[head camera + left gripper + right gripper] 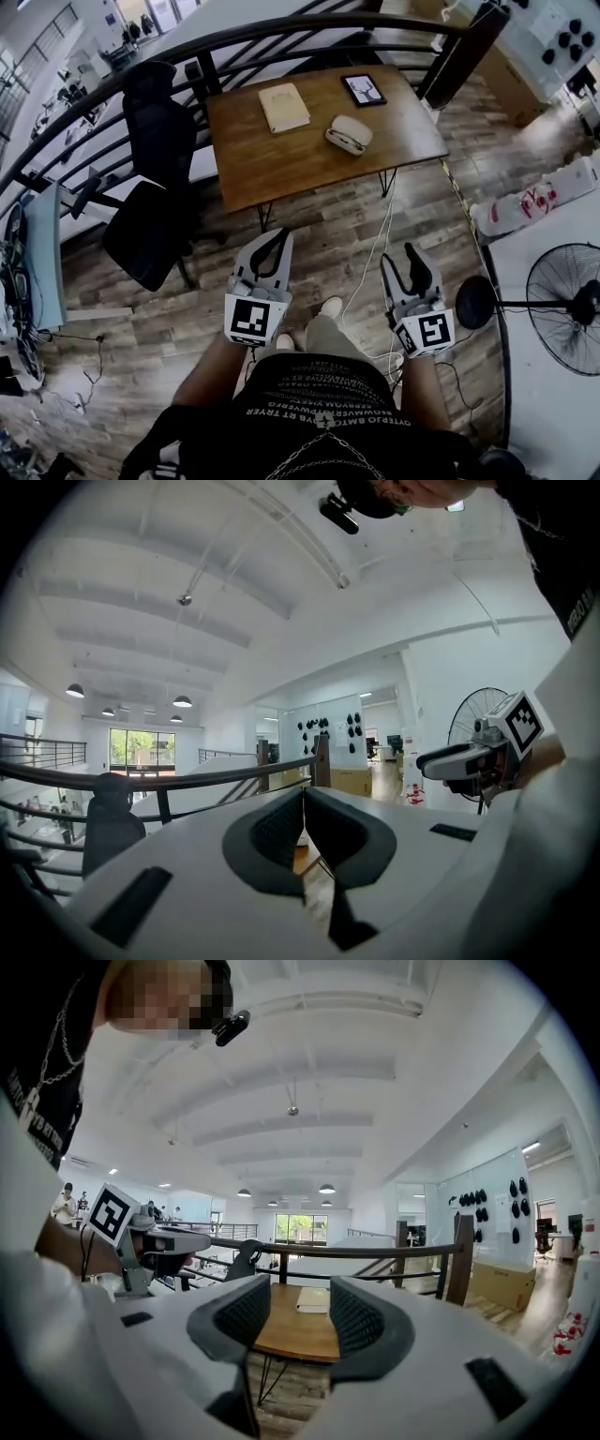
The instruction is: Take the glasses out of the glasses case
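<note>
Left tool (pixel 279 236) closed, right tool (pixel 401 255) parted and empty, over open floor (pixel 187 314); glasses case (pixel 349 134) on right half of far bench (pixel 272 173).

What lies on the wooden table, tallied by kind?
glasses case: 1
cream book: 1
black-framed picture: 1
Total: 3
</note>
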The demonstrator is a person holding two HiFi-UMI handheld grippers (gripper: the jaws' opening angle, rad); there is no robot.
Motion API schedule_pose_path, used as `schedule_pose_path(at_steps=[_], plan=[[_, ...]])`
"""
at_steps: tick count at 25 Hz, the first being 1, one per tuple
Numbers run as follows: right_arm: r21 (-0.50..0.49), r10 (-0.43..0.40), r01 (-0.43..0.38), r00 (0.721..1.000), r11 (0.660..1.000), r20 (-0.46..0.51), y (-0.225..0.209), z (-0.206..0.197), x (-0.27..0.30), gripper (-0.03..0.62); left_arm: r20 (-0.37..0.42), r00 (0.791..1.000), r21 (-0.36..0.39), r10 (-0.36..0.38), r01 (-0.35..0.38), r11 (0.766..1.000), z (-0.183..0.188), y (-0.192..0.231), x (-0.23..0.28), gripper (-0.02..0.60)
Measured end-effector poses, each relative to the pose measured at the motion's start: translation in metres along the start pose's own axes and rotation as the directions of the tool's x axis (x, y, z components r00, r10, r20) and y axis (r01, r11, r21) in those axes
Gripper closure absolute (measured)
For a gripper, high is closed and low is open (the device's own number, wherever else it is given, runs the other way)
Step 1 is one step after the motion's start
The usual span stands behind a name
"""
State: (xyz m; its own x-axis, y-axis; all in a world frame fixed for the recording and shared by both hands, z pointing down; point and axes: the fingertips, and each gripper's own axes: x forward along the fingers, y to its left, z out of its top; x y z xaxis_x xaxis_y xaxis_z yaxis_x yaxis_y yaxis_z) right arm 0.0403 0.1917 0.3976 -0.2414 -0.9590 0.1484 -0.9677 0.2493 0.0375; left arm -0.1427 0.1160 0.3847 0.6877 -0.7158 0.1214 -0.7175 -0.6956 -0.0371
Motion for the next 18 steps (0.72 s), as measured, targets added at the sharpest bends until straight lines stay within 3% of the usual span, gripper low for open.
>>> schedule_pose_path(at_steps=[18], plan=[[-0.017,0.049,-0.049,0.998,0.999,0.033,-0.104,0.021,0.044,0.407,0.032,0.999,0.006,0.038,-0.038,0.999,0.039,-0.012,0.111,0.554]])
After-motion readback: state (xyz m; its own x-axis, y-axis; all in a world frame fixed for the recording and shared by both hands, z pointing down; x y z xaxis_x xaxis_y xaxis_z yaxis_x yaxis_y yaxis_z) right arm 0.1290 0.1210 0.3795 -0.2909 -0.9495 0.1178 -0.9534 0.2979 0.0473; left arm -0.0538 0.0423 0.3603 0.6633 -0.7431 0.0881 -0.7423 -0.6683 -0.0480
